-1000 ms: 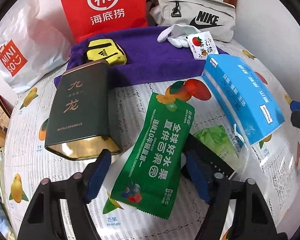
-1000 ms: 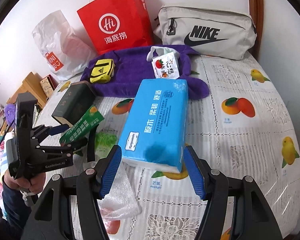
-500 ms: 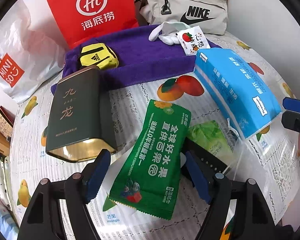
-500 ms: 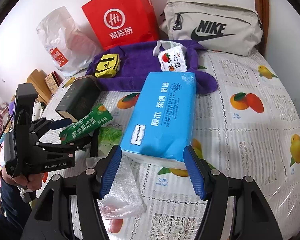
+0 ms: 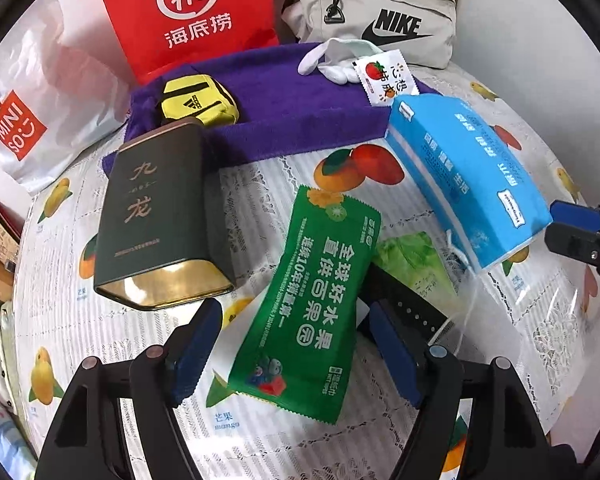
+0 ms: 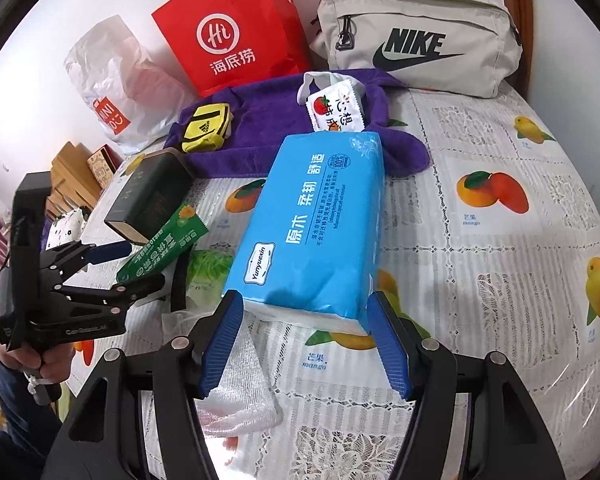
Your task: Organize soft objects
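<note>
My left gripper (image 5: 296, 352) is open, its blue pads on either side of the near end of a green wet-wipes pack (image 5: 316, 304), not touching it. My right gripper (image 6: 306, 344) is open, its pads flanking the near end of a blue tissue pack (image 6: 316, 232), which also shows in the left wrist view (image 5: 468, 184). A purple towel (image 6: 276, 128) lies behind, with a yellow pouch (image 6: 206, 128) and a white strawberry packet (image 6: 336, 112) on it. The left gripper shows in the right wrist view (image 6: 128, 264).
A dark green tin (image 5: 156, 216) lies left of the wipes. A black strap and a green bag (image 5: 412, 256) lie under the wipes. A red paper bag (image 6: 228, 24), a white Miniso bag (image 6: 108, 88) and a grey Nike bag (image 6: 420, 40) stand at the back. Clear plastic wrap (image 6: 240, 392) lies near my right gripper.
Both grippers have moved slightly forward toward their packs; the tissue pack's near end now sits between the right pads. Both stay open.
</note>
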Demonstrator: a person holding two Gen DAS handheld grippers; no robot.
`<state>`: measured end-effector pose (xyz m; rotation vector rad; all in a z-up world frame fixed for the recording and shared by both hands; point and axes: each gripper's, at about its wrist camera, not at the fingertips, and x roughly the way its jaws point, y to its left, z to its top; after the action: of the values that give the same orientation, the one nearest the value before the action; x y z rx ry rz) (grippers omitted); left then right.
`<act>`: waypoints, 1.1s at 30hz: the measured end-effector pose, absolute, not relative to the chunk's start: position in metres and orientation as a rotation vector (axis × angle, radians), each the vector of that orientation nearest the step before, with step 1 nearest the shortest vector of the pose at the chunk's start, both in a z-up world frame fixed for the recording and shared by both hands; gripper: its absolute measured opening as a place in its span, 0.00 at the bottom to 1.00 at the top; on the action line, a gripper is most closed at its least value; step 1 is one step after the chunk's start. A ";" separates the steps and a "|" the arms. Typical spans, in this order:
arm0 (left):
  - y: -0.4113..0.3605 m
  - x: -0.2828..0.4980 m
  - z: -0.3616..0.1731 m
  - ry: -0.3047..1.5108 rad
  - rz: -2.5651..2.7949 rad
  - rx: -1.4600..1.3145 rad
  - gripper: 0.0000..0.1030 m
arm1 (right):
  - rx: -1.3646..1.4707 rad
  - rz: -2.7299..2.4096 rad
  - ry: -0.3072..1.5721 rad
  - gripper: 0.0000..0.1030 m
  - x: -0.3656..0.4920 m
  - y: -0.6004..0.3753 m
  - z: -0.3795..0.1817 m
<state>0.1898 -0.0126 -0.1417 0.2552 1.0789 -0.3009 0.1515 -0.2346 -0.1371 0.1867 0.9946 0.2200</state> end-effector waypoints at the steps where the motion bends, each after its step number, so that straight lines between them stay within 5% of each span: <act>1: -0.013 0.191 -0.140 1.073 -0.299 0.259 0.73 | 0.188 0.222 0.995 0.62 0.151 -0.234 -0.137; 11: -0.024 0.205 -0.150 1.099 -0.300 0.280 0.73 | 0.181 0.218 0.996 0.62 0.149 -0.233 -0.136; 13: -0.021 0.204 -0.150 1.094 -0.305 0.269 0.66 | 0.181 0.217 0.997 0.62 0.149 -0.234 -0.136; 14: -0.019 0.204 -0.149 1.096 -0.312 0.253 0.54 | 0.182 0.217 0.996 0.62 0.149 -0.234 -0.136; 33: 0.021 0.190 -0.116 1.041 -0.340 0.031 0.52 | 0.143 0.222 0.972 0.62 0.132 -0.225 -0.125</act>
<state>0.1902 0.0213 -0.1155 0.0305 1.0411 -0.3402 0.1316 -0.2251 -0.1247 0.1427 0.9716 0.2220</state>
